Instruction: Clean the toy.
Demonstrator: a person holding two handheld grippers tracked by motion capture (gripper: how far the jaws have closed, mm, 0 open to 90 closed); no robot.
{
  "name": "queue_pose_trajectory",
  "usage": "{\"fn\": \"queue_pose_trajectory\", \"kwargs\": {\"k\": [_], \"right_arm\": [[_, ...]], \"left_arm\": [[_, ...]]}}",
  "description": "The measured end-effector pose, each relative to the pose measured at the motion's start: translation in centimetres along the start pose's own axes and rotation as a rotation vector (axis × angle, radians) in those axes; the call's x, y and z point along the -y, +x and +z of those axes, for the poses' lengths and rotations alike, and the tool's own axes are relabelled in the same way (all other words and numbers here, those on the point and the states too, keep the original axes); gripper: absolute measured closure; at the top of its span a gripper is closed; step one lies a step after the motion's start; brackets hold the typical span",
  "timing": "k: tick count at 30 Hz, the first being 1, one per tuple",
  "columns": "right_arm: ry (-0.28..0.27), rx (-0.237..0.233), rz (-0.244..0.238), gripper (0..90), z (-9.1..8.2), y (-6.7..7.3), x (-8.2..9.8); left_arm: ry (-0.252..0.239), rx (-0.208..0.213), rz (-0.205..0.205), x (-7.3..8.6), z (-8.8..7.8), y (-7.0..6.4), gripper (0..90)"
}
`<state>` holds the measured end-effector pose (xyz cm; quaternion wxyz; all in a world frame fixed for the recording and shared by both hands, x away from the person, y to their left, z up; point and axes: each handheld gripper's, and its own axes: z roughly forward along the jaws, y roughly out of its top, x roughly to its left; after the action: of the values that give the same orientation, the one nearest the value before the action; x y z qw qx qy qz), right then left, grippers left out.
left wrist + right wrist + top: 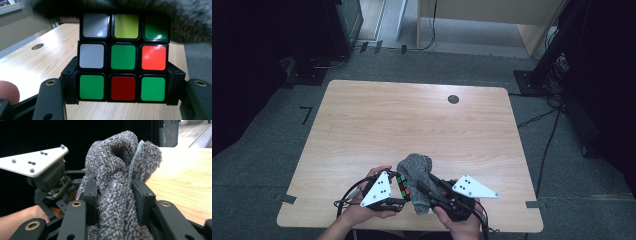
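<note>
In the high view, both grippers meet near the table's (362, 115) front edge. The left gripper (401, 192) has the cube (402, 186) between its jaws, and the right gripper (424, 192) carries the grey cloth (417, 172), which bulges up and over the cube from the right. The two things touch, with the cloth lying against the cube's far and right sides. This looks like a wiping arrangement: one hand steadies the cube so the other can rub the cloth over it.

In the left gripper view, the jaws are clamped on the cube (123, 57), one pad on each side of its bottom layer, so the upper two layers rise clear above the fingers (70, 82). Gripping low likely leaves most of the faces free for the cloth (192, 22), which hangs as a blurred grey mass just above and to the right of the cube's top edge. A fingertip of the person's hand (8, 91) shows beside the near left jaw.

In the right gripper view, the jaws are pressed tight on the cloth (117, 170), bunching it into a thick fold between the fingers (142, 195). A rounded wad stands up beyond the fingertips, which I judge makes a soft pad for rubbing while the hard jaws stay back from the cube. The left gripper, with its white plate (32, 162), sits close to the left of the fingers.
</note>
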<state>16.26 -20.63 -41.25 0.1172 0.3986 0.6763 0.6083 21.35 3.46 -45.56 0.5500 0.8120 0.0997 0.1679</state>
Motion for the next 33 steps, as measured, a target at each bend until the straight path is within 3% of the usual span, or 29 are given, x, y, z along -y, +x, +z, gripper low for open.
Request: {"fn": "queue_pose_trajectory", "kwargs": {"k": [2, 4, 7, 9, 11, 13, 17, 20, 24, 26, 27, 30, 33], "right_arm": [[-0.003, 0.003, 0.053, 61.6, 0.1, -0.7, 0.2], [0.004, 0.046, 0.089, 61.8, 0.0, -1.5, 0.6], [0.022, 0.105, 0.116, 62.3, -0.2, -2.7, 0.7], [0.022, 0.14, 0.119, 62.3, -0.5, -3.0, 0.4], [-0.015, 0.129, 0.125, 62.3, -1.0, -2.8, 0.0], [-0.044, 0.092, 0.094, 62.2, -1.3, -1.8, -0.4], [-0.035, 0.026, 0.006, 61.9, -0.7, 0.2, -0.5], [-0.024, 0.03, 0.021, 61.9, -0.3, -0.2, 0.0], [-0.006, 0.116, 0.069, 62.4, -0.6, -2.4, 0.5], [-0.012, 0.116, 0.078, 64.6, -0.7, -3.5, 0.7], [-0.019, 0.1, 0.07, 65.3, -0.6, -3.8, 0.8], [-0.072, 0.062, -0.038, 66.3, -0.1, -3.8, 1.3], [-0.055, 0.045, -0.161, 66.3, 1.0, -3.2, 2.0]], "left_arm": [[-0.01, -0.013, -0.007, 0.0, -0.3, 0.2, 33.8], [-0.018, -0.02, -0.01, -0.1, -0.5, 0.3, 33.8], [-0.061, -0.012, -0.055, -0.2, -1.0, 1.0, 33.9], [-0.063, -0.009, -0.058, -0.1, -1.0, 1.1, 33.9], [-0.027, -0.024, -0.03, 0.1, -0.6, 0.8, 33.9], [0.0, -0.024, -0.018, 0.2, -0.2, 0.5, 33.9], [-0.015, -0.001, -0.017, -0.1, 0.0, 0.1, 33.9], [-0.029, -0.015, -0.028, -0.3, -0.5, 0.3, 33.9], [-0.108, 0.003, -0.12, -0.3, -1.7, 1.8, 33.9], [-0.154, 0.022, -0.177, -0.2, -2.2, 2.5, 33.9], [-0.171, 0.034, -0.202, -0.2, -2.5, 2.9, 33.9], [-0.216, 0.074, -0.263, 0.0, -2.8, 3.6, 33.9], [-0.233, 0.098, -0.292, 0.0, -2.9, 3.8, 33.9]]}}
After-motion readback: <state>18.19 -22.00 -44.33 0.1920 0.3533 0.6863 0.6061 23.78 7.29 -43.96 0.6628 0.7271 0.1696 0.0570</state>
